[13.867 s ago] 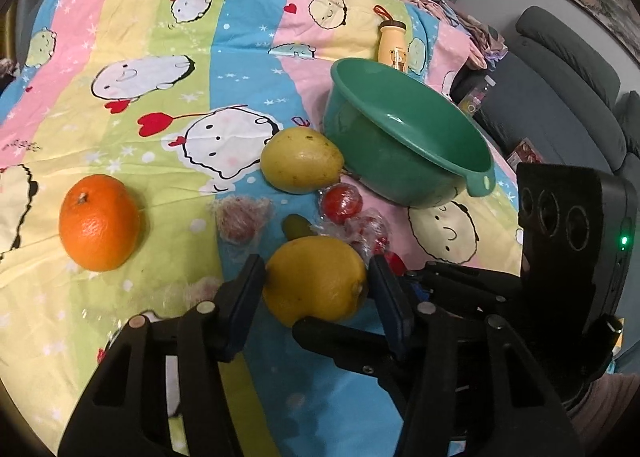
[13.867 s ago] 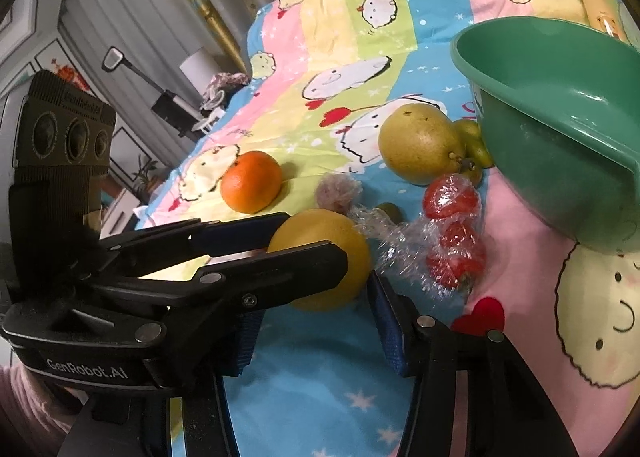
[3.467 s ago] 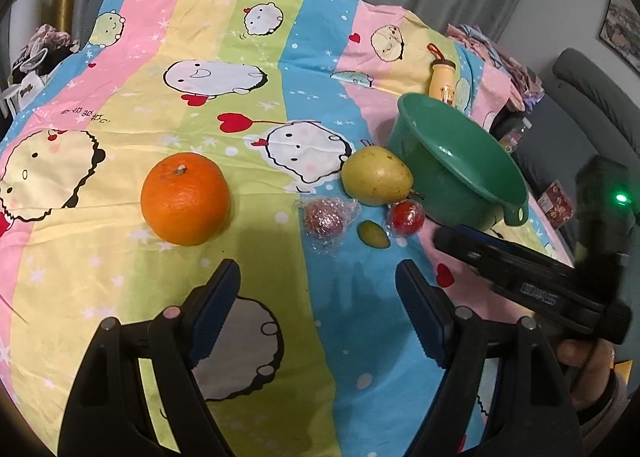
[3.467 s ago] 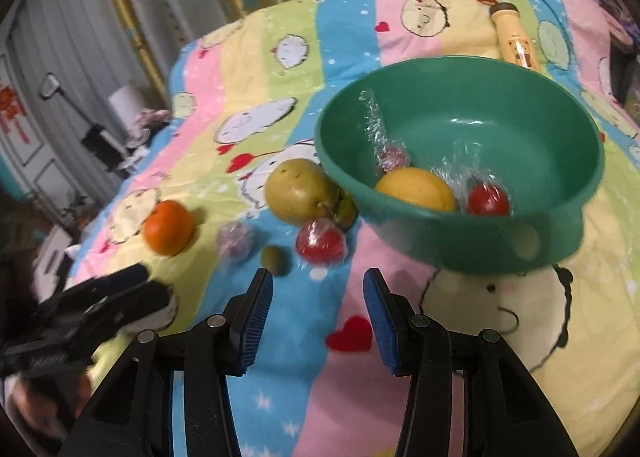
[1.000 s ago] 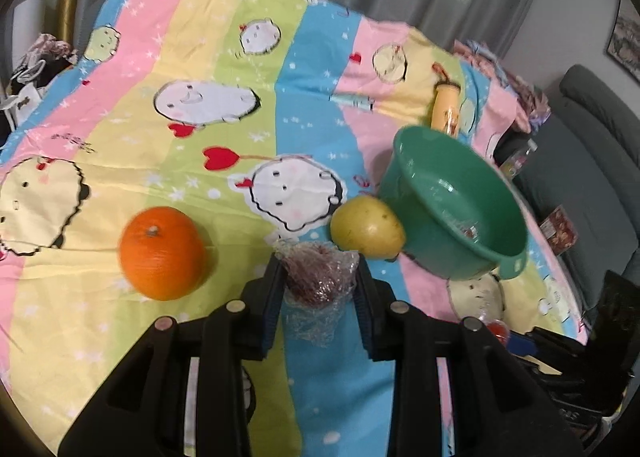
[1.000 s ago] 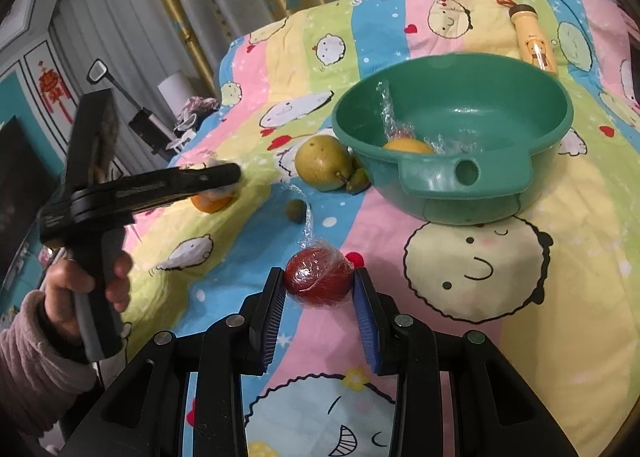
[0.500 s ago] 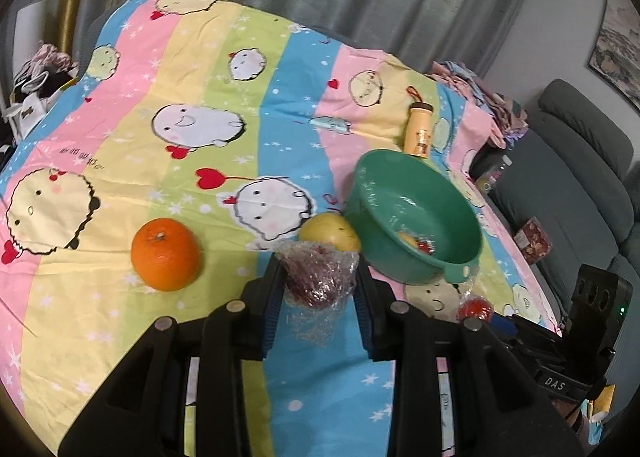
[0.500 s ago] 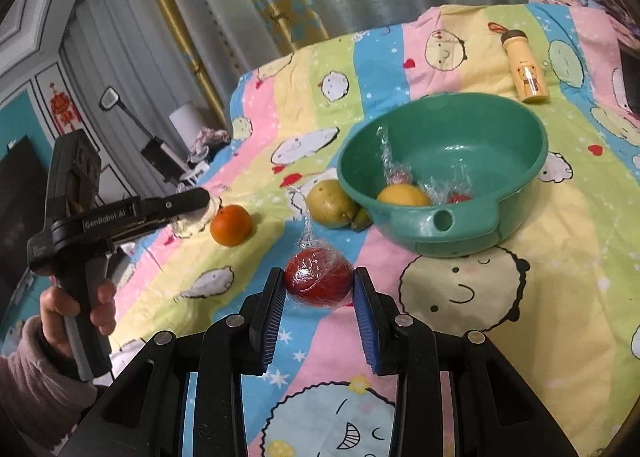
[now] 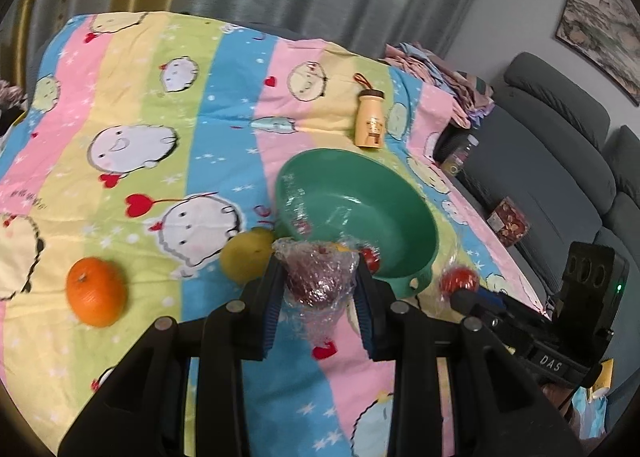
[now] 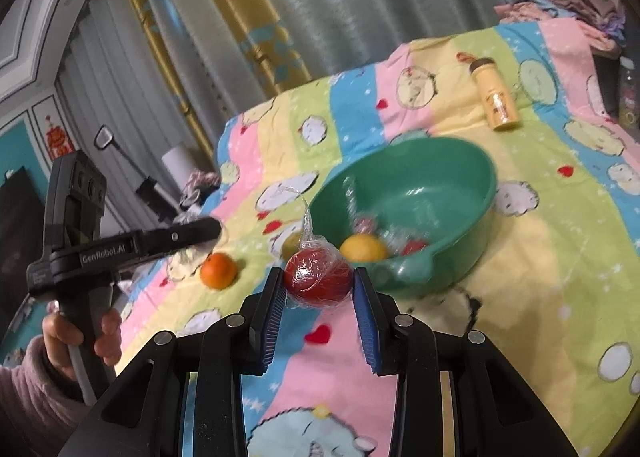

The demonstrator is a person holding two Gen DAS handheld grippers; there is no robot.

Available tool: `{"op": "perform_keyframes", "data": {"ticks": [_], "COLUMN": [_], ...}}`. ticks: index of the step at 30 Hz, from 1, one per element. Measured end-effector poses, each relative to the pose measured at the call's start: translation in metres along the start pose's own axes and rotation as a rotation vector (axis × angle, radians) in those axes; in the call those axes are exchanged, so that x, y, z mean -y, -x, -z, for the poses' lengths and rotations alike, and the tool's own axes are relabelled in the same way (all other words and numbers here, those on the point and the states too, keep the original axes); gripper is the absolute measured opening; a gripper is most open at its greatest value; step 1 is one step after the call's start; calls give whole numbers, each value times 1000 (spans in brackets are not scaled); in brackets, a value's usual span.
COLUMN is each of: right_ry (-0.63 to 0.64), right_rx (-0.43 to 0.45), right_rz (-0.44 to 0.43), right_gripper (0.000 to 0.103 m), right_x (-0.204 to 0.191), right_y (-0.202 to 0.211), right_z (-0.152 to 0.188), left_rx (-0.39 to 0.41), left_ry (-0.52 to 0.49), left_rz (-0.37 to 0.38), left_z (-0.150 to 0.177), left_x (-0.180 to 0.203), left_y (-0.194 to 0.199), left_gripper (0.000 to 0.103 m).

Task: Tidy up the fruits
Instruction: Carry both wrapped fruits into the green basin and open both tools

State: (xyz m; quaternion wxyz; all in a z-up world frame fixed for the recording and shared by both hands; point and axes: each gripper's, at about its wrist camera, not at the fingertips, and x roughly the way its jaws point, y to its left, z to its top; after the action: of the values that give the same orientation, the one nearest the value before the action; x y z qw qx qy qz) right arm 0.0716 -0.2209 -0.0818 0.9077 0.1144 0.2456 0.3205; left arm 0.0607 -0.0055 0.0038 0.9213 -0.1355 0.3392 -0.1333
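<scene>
Two wrapped fruits [image 9: 319, 277] [image 10: 318, 275] we see clamped, one in each gripper [image 9: 320, 289] [image 10: 318, 289], bowl [image 9: 400, 193] at twelve o'clock.

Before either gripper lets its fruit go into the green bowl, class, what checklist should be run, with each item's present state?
1. Left gripper shut on wrapped dark fruit: ok.
2. Right gripper shut on wrapped red fruit: ok.
3. Green bowl upright with room inside: ok.
4. Either fruit over the bowl's opening: not ok, both short of the rim.
5. Orange and pear left on the cloth: not ok.
</scene>
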Motion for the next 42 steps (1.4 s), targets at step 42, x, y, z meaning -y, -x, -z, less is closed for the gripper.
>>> {"op": "perform_keyframes", "data": {"ticks": [42], "right_ry": [28], "right_rx": [-65], "right_rz": [245], "right_gripper": [36], "right_x": [50], "right_y": [-69], "right_z": [-51], "left_rx": [-170], "left_ry": [-176], "left_rz": [-92], "left_z": [-34], "left_x": [36], "left_y": [-134], "left_gripper": [33]}}
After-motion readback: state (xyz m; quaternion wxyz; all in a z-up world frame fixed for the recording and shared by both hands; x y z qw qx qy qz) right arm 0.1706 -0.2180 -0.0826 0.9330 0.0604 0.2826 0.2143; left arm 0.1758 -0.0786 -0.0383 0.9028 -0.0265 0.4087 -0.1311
